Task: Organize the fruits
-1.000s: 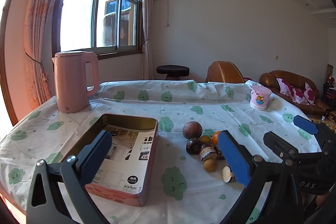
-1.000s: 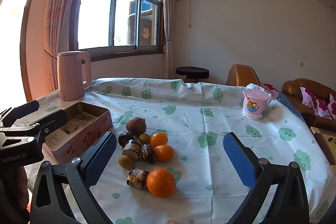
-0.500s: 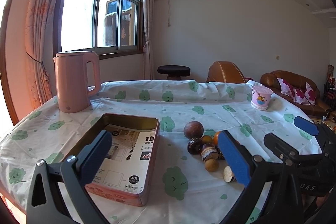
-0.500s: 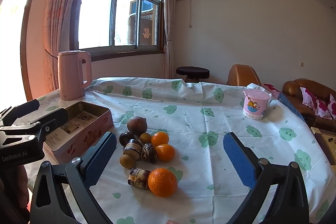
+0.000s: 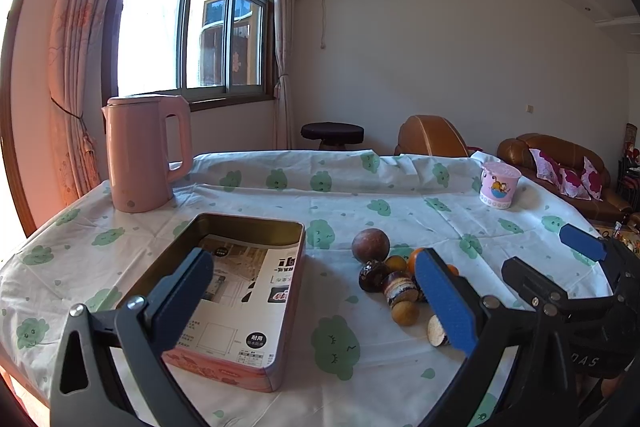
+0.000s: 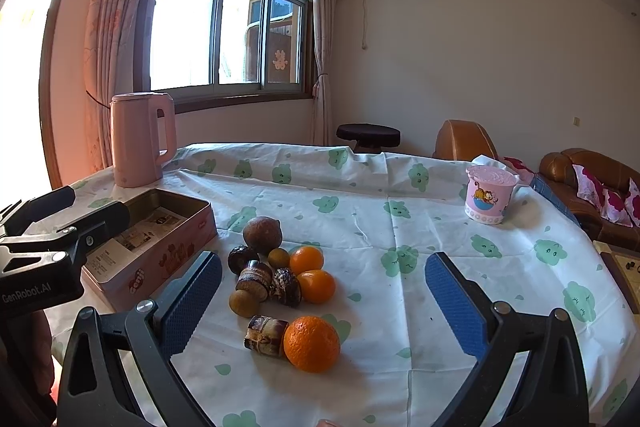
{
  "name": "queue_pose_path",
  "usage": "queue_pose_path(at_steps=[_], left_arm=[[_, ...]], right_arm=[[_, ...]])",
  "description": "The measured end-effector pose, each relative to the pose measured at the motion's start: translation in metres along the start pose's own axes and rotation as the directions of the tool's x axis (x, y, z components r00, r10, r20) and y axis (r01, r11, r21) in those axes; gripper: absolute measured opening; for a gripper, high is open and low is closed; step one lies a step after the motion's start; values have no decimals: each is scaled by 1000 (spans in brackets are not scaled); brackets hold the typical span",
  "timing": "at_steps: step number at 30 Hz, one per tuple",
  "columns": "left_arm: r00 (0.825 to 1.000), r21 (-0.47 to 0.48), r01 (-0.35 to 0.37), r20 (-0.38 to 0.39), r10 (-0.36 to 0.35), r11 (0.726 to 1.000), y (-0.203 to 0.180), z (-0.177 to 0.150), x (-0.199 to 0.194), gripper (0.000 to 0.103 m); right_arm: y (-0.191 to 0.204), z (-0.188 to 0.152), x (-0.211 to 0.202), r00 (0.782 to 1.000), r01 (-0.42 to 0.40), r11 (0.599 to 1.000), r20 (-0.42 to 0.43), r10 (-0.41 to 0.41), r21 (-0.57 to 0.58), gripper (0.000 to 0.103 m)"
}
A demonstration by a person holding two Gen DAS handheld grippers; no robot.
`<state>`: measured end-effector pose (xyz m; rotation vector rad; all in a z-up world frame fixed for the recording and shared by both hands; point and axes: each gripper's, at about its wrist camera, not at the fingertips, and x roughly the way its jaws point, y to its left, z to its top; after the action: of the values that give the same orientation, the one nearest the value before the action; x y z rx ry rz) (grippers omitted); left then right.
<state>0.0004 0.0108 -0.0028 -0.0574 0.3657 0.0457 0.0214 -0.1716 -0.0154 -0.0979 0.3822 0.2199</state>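
A pile of fruit lies on the tablecloth: a round brown fruit [image 6: 262,235], three oranges, the nearest [image 6: 312,343] the largest, small yellowish fruits [image 6: 241,303] and dark banded pieces [image 6: 266,335]. The pile shows in the left wrist view [image 5: 394,285] too. A pink open tin box [image 5: 236,291] with printed paper inside sits left of the pile; it also shows in the right wrist view [image 6: 160,251]. My left gripper [image 5: 316,301] is open and empty above the box's right edge. My right gripper [image 6: 322,301] is open and empty, above the pile.
A pink kettle [image 5: 144,153] stands at the table's far left. A pink cartoon cup [image 6: 488,199] stands at the far right. The table [image 6: 400,211] has a white cloth with green prints. Brown sofas and a stool lie beyond.
Both views shifted very slightly; the grippers stay open and nothing on the table moved.
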Motion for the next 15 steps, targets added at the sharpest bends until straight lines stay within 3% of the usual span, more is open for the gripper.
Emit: queue_pose_path(at_steps=[15], left_arm=[[1000,5,-3,-2,3,1000,3,-5,1,103]], right_arm=[[1,-4,2,1000,-8,1000,-4,8,2,102]])
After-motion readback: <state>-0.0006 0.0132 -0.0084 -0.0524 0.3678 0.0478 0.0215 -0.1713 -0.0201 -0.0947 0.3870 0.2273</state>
